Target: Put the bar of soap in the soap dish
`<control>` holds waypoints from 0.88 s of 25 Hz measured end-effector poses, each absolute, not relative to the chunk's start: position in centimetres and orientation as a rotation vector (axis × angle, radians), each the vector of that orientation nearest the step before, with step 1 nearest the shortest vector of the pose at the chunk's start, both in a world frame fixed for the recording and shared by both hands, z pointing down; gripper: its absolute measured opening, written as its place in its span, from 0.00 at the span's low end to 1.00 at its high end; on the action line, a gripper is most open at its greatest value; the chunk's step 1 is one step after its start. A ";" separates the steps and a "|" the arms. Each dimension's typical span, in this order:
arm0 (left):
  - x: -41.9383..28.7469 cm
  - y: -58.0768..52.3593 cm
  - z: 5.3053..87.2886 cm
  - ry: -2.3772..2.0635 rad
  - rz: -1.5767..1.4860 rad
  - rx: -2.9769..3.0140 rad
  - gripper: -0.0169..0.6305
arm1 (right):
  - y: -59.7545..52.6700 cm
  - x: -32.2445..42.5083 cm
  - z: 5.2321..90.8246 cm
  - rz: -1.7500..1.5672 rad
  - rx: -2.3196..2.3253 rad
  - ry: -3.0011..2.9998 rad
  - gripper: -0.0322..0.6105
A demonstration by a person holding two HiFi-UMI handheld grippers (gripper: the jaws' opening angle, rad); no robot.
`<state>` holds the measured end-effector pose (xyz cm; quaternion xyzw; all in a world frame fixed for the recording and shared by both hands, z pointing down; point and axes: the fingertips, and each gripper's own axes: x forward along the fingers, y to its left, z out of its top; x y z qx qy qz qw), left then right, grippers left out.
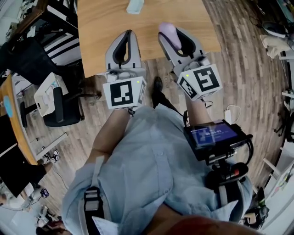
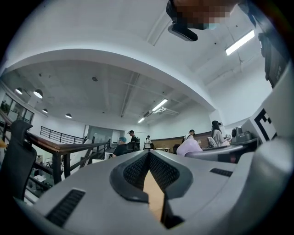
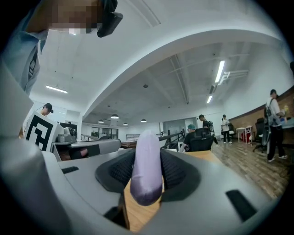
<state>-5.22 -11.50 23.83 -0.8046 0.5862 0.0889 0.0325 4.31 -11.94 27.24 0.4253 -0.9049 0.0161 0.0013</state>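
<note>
A lavender bar of soap [image 1: 168, 32] is clamped between the jaws of my right gripper [image 1: 172, 36], over the near part of the wooden table [image 1: 101, 41]. In the right gripper view the soap [image 3: 146, 170] stands on end between the dark pads, which press on both its sides. My left gripper [image 1: 128, 33] hangs beside it to the left, shut with nothing in it; its pads meet at the tips [image 2: 148, 153]. A pale blue-white soap dish [image 1: 135, 5] lies at the table's far end, ahead of both grippers.
A black office chair [image 1: 59, 108] and a white box stand left of the table, beside another desk [image 1: 14, 114]. A screen device [image 1: 213, 137] hangs at the person's waist. Several people stand far off in both gripper views.
</note>
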 end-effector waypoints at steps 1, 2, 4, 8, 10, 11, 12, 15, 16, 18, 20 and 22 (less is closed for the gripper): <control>-4.9 -12.7 23.9 1.812 0.267 -2.469 0.04 | -13.1 4.6 27.5 0.060 1.324 -2.846 0.30; -4.6 -13.7 23.9 1.819 0.262 -2.462 0.04 | -14.3 4.9 27.6 0.066 1.316 -2.852 0.30; -4.2 -15.6 23.8 1.833 0.260 -2.448 0.04 | -16.5 5.4 27.7 0.070 1.302 -2.864 0.30; -3.4 -18.9 23.5 1.863 0.239 -2.413 0.04 | -20.4 6.1 27.4 0.062 1.267 -2.882 0.30; -2.8 -20.2 23.3 1.876 0.231 -2.392 0.04 | -22.1 6.4 27.4 0.059 1.242 -2.891 0.30; -2.6 -20.8 23.1 1.880 0.232 -2.382 0.04 | -22.8 6.5 27.4 0.061 1.230 -2.894 0.30; -2.5 -21.4 22.9 1.882 0.236 -2.373 0.04 | -23.5 6.5 27.4 0.065 1.221 -2.895 0.30; -2.8 -22.9 22.8 1.891 0.237 -2.354 0.04 | -25.4 6.0 27.6 0.068 1.193 -2.897 0.30; -3.1 -23.5 22.9 1.897 0.233 -2.352 0.04 | -26.0 5.7 27.8 0.067 1.183 -2.898 0.30; -3.6 -24.3 23.3 1.913 0.232 -2.348 0.04 | -26.9 5.2 28.3 0.071 1.169 -2.896 0.30; -4.1 -24.9 23.7 1.931 0.232 -2.346 0.04 | -27.6 4.7 28.8 0.080 1.157 -2.891 0.30; -4.7 -25.8 24.2 1.949 0.230 -2.350 0.04 | -28.6 4.2 29.4 0.091 1.149 -2.881 0.30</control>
